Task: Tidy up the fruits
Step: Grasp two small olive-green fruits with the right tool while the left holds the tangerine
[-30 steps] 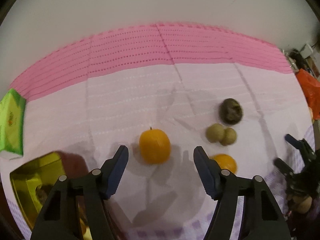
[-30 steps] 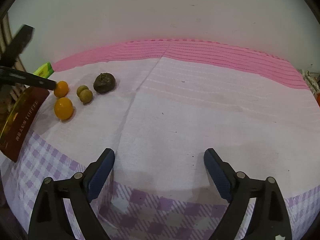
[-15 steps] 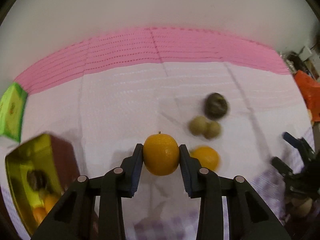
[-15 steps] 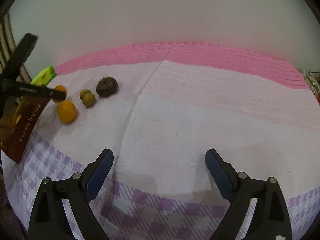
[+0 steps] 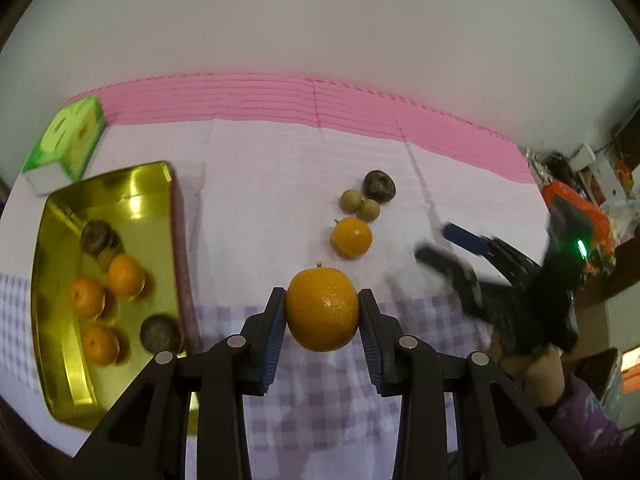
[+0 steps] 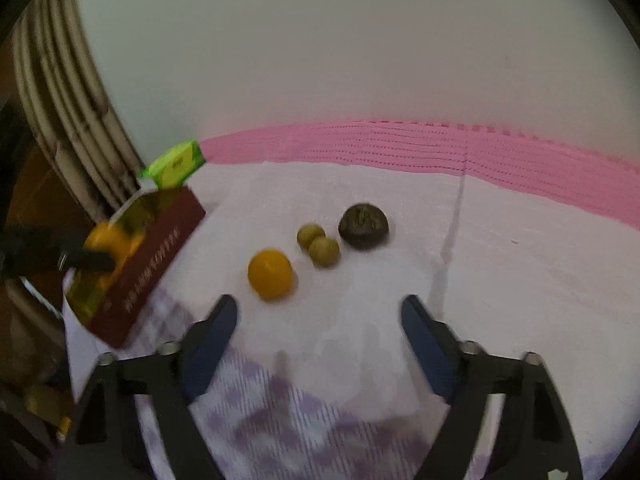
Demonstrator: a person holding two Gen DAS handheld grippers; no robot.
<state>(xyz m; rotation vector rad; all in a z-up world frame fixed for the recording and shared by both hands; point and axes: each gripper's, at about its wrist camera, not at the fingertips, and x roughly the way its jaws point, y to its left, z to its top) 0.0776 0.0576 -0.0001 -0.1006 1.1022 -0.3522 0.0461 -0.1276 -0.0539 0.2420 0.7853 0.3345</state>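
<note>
On a bench (image 5: 288, 168) draped in pink-and-white cloth, the left gripper (image 5: 322, 316) fingers clamp an orange (image 5: 322, 309) aloft, presumably bound for the gold tray (image 5: 60, 376), while the right gripper (image 6: 318, 336) fingers gape near the remaining fruit.

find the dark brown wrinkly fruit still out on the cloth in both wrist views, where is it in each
Left wrist view: the dark brown fruit lies right of centre in the upper middle, farthest of the loose group, touching or nearly touching the two small green fruits.
Right wrist view: the same fruit lies just right of centre, at the right end of the group.
Shared landmark: the pair of small green fruits beside it, with the loose orange nearer the cameras.
</note>
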